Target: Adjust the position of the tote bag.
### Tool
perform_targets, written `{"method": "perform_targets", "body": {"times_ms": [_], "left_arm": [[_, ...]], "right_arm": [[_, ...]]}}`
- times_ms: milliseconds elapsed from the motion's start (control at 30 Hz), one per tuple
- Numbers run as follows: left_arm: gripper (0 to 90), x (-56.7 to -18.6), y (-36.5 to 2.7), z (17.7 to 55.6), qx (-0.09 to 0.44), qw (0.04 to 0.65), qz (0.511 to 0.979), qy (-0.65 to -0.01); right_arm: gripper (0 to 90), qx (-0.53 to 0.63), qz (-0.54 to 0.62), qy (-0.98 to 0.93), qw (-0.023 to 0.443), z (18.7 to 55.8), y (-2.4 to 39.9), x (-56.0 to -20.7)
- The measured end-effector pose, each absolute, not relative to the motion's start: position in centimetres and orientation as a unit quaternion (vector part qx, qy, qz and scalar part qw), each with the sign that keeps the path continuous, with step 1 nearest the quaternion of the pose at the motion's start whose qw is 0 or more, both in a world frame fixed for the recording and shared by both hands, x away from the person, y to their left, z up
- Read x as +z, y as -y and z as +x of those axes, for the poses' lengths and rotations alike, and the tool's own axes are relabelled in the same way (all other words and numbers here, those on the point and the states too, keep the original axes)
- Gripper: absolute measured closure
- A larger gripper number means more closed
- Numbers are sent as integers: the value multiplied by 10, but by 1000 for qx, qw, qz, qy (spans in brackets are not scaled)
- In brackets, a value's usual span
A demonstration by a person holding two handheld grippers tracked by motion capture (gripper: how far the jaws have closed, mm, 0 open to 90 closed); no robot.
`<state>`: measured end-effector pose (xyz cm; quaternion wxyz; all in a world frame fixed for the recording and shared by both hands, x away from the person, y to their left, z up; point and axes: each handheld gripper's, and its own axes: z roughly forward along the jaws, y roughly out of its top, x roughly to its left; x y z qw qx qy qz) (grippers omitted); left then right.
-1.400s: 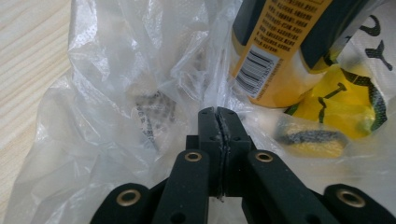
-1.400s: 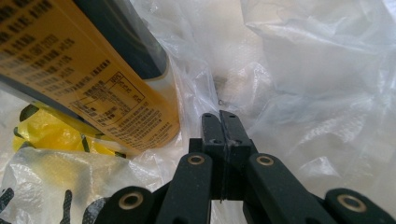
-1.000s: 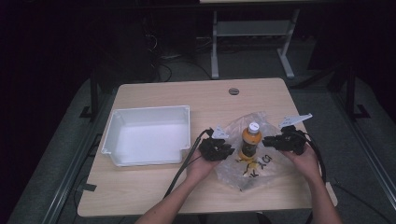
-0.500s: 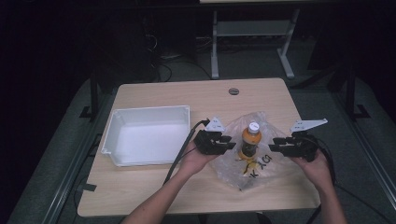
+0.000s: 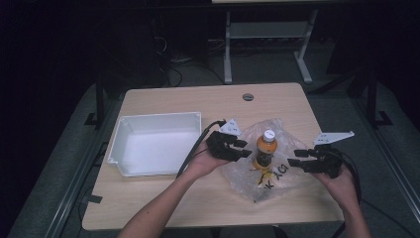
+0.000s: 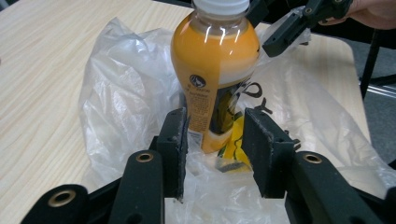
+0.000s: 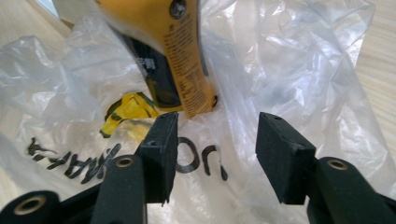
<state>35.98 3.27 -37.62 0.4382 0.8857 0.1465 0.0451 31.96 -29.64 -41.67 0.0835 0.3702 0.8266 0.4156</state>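
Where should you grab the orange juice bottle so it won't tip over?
Probably around the bottle's straight labelled middle, coming level from its side with the open left gripper. It stands upright on the crinkly plastic bag, and its cap looks a narrow hold.

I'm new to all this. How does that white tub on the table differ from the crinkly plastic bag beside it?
The white tub is stiff, opaque and boxy with raised walls; the plastic bag is thin, see-through and crumpled flat.

The tub looks empty, while an orange bottle stands upright on the bag.

The tub is plain white; the bag carries black lettering and a yellow mark.

The tub sits left of the left gripper; the bag lies between it and the right gripper.

Both rest on the wooden table.
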Motion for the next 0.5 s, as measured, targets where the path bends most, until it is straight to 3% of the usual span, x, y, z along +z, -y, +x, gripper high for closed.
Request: {"method": "perform_targets", "body": {"times_ms": [500], "left_arm": [[457,-360,-17,371,22,438,891,-112]], "right_arm": [[374,417,377,-822,93,305,310,-418]]}}
